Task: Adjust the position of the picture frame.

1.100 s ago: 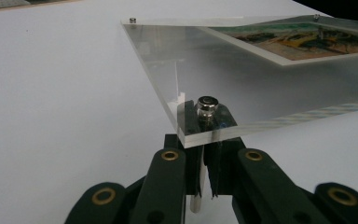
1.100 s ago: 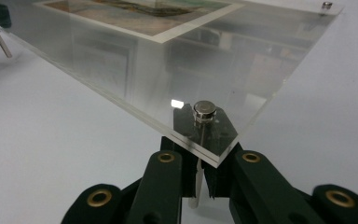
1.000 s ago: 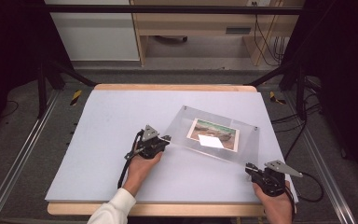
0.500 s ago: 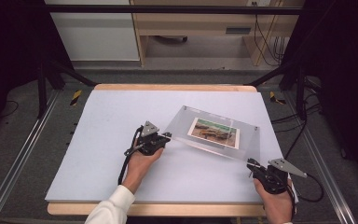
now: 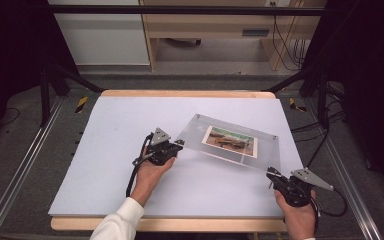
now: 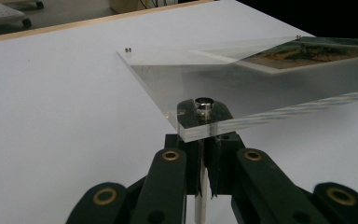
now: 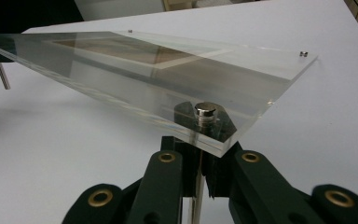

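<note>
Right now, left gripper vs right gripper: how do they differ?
The left gripper grips the acrylic frame at its left corner, mid-table; the right gripper grips the near right corner, by the table's front edge. The left corner sits farther from the person than the right. Both are shut on a corner's metal standoff, holding the frame off the table.

photo (image 5: pixel 229 140) detail inside acrylic frame (image 5: pixel 265 150) too small to tell; person cut off below forearms.

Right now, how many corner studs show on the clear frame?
4: far-left corner, far-right, one above the left gripper, one above the right gripper.
</note>
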Motion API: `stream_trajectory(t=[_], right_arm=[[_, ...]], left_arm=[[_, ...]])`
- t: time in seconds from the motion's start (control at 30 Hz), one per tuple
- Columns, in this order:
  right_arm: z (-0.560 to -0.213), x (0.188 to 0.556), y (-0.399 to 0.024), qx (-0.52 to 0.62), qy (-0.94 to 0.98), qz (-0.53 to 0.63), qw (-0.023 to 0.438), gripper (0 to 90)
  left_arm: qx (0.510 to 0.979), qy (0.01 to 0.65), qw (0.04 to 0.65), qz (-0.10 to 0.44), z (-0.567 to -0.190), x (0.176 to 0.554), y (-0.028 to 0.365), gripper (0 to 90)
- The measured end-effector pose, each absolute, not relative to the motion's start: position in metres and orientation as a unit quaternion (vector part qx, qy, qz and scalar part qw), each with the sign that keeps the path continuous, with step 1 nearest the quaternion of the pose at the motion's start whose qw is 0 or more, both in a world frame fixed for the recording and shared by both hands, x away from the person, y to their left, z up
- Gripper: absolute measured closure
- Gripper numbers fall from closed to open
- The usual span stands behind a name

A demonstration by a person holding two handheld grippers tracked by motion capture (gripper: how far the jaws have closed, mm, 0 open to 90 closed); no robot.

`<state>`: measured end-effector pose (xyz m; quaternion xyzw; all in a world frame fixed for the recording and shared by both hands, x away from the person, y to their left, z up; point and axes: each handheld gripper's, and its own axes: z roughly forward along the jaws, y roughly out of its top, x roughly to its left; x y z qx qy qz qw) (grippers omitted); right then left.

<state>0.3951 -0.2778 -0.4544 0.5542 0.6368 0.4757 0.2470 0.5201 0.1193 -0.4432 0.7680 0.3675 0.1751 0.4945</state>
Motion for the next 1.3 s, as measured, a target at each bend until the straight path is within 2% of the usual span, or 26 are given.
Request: stream_trajectory(t=[0.5, 1.3], right_arm=[[-0.438, 0.403, -0.267, 0.512, 0.651, 0.499, 0.256, 83.2], [-0.412, 0.442, -0.203, 0.452, 0.681, 0.527, 0.233, 82.9]], left_arm=[[0.744, 0.375, 0.510, 0.213, -0.430, 0.515, 0.136, 84.2], [0.699, 0.414, 0.515, 0.276, -0.398, 0.481, 0.215, 84.1]])
